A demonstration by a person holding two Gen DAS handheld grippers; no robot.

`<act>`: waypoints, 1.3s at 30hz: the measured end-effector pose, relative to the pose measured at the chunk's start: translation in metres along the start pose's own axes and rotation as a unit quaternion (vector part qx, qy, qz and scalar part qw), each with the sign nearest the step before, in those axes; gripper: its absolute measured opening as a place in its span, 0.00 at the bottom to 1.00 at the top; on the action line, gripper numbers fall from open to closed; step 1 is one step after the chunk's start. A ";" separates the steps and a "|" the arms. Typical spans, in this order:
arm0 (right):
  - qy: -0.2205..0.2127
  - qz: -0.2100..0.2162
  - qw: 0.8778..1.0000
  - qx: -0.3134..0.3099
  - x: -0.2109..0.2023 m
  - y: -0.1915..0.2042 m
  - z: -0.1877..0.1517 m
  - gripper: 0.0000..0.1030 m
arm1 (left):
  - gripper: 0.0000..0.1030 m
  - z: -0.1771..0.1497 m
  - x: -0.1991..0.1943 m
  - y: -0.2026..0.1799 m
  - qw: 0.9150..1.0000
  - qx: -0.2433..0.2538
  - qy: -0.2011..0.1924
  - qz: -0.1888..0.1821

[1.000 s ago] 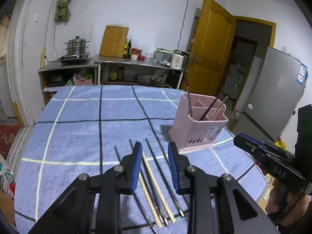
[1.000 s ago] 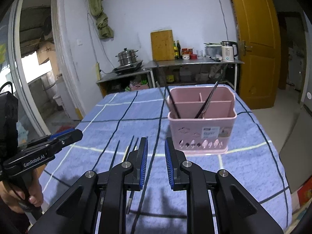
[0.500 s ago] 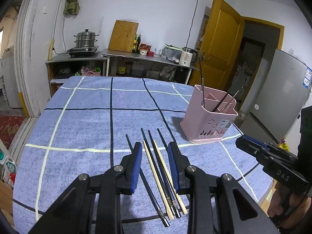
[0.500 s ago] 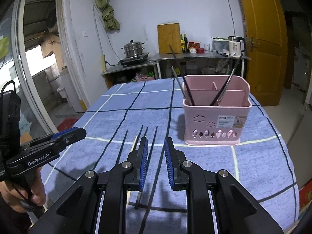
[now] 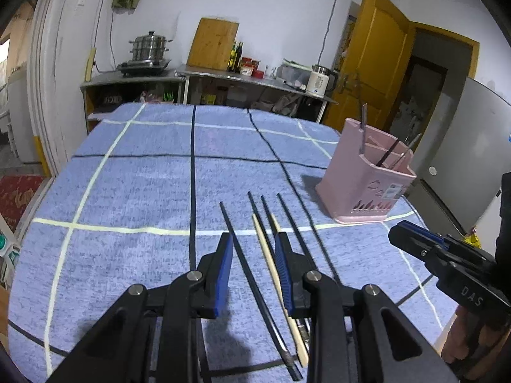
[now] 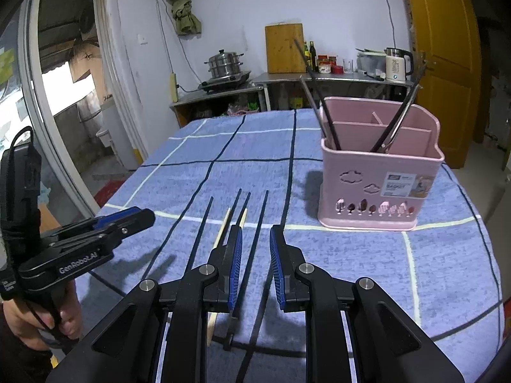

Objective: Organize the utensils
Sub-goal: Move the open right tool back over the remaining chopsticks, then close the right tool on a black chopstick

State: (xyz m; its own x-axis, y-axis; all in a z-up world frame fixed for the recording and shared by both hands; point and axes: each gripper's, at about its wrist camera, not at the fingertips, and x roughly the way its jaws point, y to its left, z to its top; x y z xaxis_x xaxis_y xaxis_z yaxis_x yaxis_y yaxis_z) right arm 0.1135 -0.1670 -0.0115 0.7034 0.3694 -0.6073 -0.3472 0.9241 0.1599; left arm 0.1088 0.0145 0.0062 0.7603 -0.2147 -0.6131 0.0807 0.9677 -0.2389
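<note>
Presently: left gripper [image 5: 254,250] and right gripper [image 6: 255,244], jaws parted, empty, above chopsticks [image 5: 268,255] on blue cloth [image 5: 127,191]. Pink utensil holder [image 6: 380,172], far right, holds chopsticks upright.

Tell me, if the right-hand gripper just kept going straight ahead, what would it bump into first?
Probably the black chopstick lying on the blue cloth between the open right gripper fingers; the pink utensil holder stands off to its right. Depth is unclear.
</note>
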 end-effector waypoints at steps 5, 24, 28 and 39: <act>0.016 0.006 1.000 0.001 0.025 -0.001 -0.001 0.18 | 0.28 -0.002 0.028 0.008 1.000 -0.008 0.021 0.005; 0.107 0.012 0.994 0.012 0.124 -0.004 0.002 0.18 | 0.25 0.001 0.097 0.017 0.995 -0.030 0.089 0.012; 0.113 0.006 0.994 0.005 0.132 -0.002 0.003 0.18 | 0.21 0.001 0.098 0.018 0.995 -0.028 0.092 0.021; 0.119 -0.012 0.993 -0.004 0.140 0.004 0.008 0.07 | 0.10 0.000 0.101 0.001 0.993 0.015 0.095 0.070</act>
State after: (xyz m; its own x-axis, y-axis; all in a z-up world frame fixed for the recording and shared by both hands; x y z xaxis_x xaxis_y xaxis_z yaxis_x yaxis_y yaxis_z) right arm 0.2158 -0.1107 -0.0896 0.5450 0.3124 -0.7781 -0.3383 0.9310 0.1369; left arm 0.1857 -0.0058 -0.0561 0.6296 -0.0959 -0.7710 0.0042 0.9928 -0.1201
